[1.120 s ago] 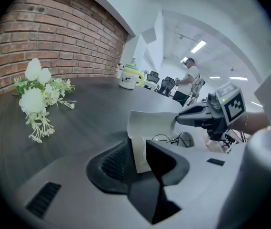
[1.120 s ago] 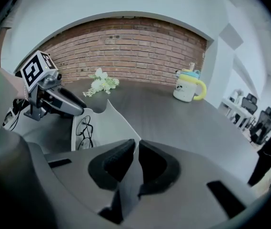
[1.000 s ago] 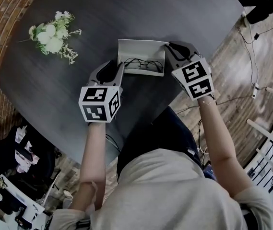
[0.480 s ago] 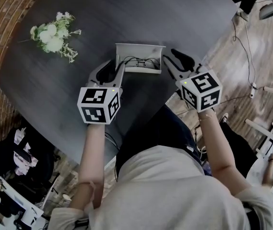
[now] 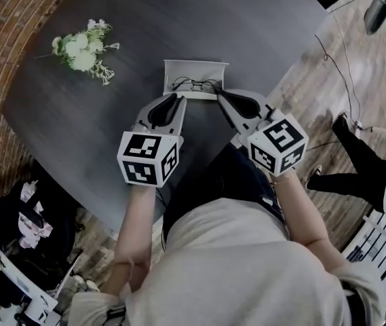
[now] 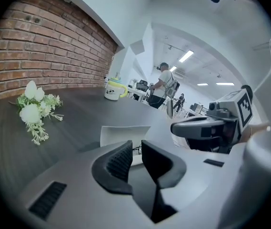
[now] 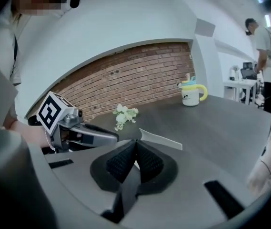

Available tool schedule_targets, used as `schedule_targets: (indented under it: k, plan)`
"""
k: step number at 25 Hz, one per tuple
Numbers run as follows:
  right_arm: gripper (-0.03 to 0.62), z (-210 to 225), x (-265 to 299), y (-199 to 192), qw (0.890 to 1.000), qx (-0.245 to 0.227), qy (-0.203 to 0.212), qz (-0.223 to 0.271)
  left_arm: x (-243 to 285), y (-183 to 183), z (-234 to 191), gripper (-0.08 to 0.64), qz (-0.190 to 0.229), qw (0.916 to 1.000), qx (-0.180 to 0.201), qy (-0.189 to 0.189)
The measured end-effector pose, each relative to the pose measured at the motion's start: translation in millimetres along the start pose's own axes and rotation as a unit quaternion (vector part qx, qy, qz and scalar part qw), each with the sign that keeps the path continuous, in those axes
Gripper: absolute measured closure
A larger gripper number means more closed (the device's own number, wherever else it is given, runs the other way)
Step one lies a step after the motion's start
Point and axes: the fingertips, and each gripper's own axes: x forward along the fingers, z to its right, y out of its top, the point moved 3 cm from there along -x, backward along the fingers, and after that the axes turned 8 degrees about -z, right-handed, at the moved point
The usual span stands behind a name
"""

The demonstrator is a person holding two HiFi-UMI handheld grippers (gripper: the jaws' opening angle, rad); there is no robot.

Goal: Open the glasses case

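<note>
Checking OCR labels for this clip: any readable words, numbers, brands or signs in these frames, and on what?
No readable text anywhere.
Left marker cube, right marker cube: black-and-white square patterns only, no words.
Mug: dark marks on its front, too small to read.
Glasses case: no print shows.

glasses case [image 6: 120, 135] partly hidden

Dark grey table [image 5: 247, 19] stands on a wood-plank floor [image 5: 315, 114]. A red brick wall [image 6: 45, 46] runs along one side; the upper wall and ceiling are white. Strip lights [image 6: 186, 56] are lit in the open area beyond, where a person [image 6: 164, 82] stands near desks. White flowers [image 5: 83, 51] and a yellow-handled mug [image 7: 191, 93] rest on the table, well apart.
</note>
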Motion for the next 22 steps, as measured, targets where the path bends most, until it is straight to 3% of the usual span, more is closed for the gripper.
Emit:
schedule_targets:
  k: [9, 22]
  plan:
    - [0.588, -36, -12, -3, 1.000, -0.018, 0.012, 0.008, -25, -27, 18, 0.503, -0.014, 0.9997, -0.013, 0.018]
    - [0.587, -52, -23, -25, 0.999, -0.036, 0.030, -0.008, -27, -51, 37, 0.503, -0.025, 0.9990, -0.032, 0.018]
